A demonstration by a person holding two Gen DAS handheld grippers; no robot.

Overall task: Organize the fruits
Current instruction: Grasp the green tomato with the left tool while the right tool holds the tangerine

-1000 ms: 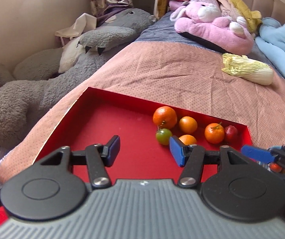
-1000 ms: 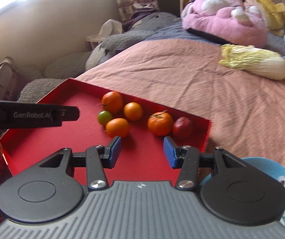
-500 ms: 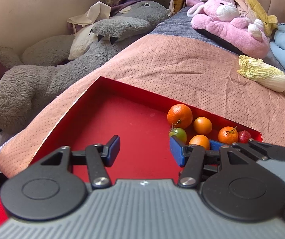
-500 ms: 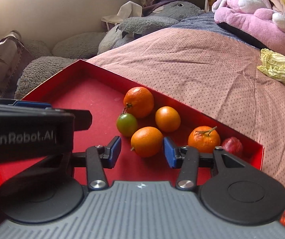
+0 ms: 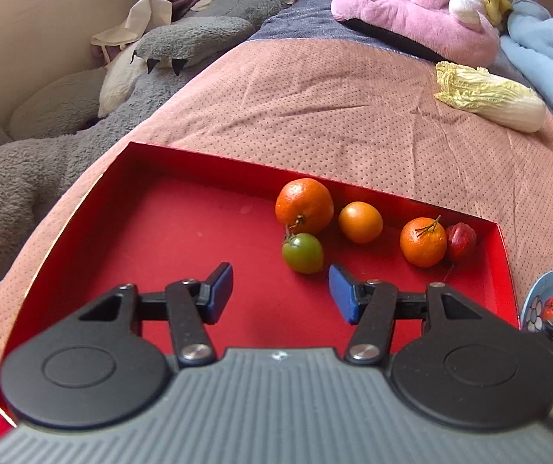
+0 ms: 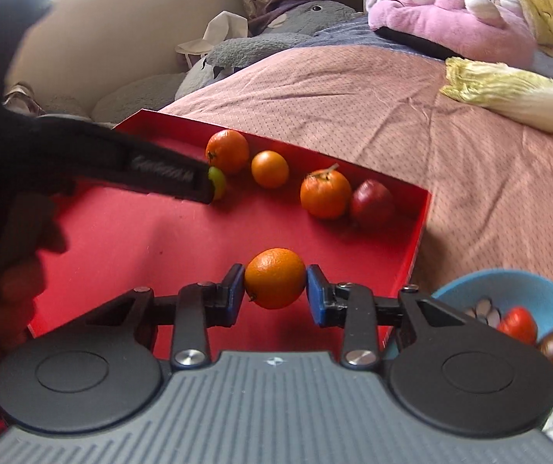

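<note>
Orange [image 6: 275, 278] now clamped in right gripper [image 6: 275, 290], lifted off tray [image 6: 417, 224].

Blurred, unreadable white print on left claw [image 6: 168, 172] side.

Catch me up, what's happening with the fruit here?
The right gripper is shut on a round orange fruit, held above the red shallow tray. The left gripper is open and empty near the small green tomato. Three orange fruits and a red one remain in the tray; the blue flowered bowl holds two small fruits.
</note>
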